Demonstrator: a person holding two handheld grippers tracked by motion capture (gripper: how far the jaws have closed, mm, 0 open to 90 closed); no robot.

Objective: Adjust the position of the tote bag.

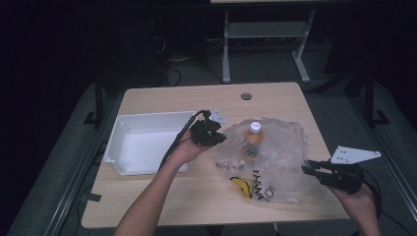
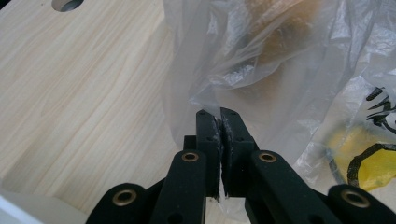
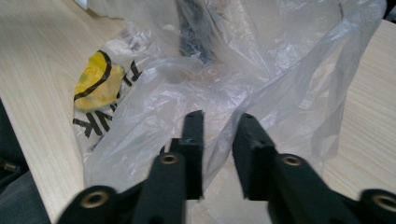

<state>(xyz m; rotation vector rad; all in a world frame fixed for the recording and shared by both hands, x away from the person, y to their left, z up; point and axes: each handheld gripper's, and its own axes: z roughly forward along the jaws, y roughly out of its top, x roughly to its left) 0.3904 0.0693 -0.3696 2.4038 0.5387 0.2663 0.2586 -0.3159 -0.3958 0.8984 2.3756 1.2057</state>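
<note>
From the high view, the left claw [image 1: 220, 132] sits at the near-left edge of a clear plastic bag [image 1: 275, 157] spread on the tabletop [image 1: 196, 196], with the white bin [image 1: 142, 142] just behind that hand. An orange bottle with a white cap [image 1: 254, 135] stands inside the bag, a little beyond the left claw. The right claw [image 1: 311, 169] meets the bag's opposite edge.

In the left gripper view, the left claw [image 2: 219, 114] is pinched shut on a fold of the plastic bag [image 2: 280, 70], the film squeezed flat between its jaws. The orange bottle [image 2: 275, 28] shows as a blur through the film ahead.

In the right gripper view, the right claw [image 3: 218, 119] stands partly open with a ridge of the plastic bag [image 3: 224, 84] lying in the gap; I cannot see its jaws pressing the film, so I would not call it a hold yet. The yellow smiley print [image 3: 95, 81] lies to its left.

My worry is that the thin film slips or tears if either hand pulls hard, and a tug could topple the bottle inside. The bin crowds the left hand's room to draw back.
</note>
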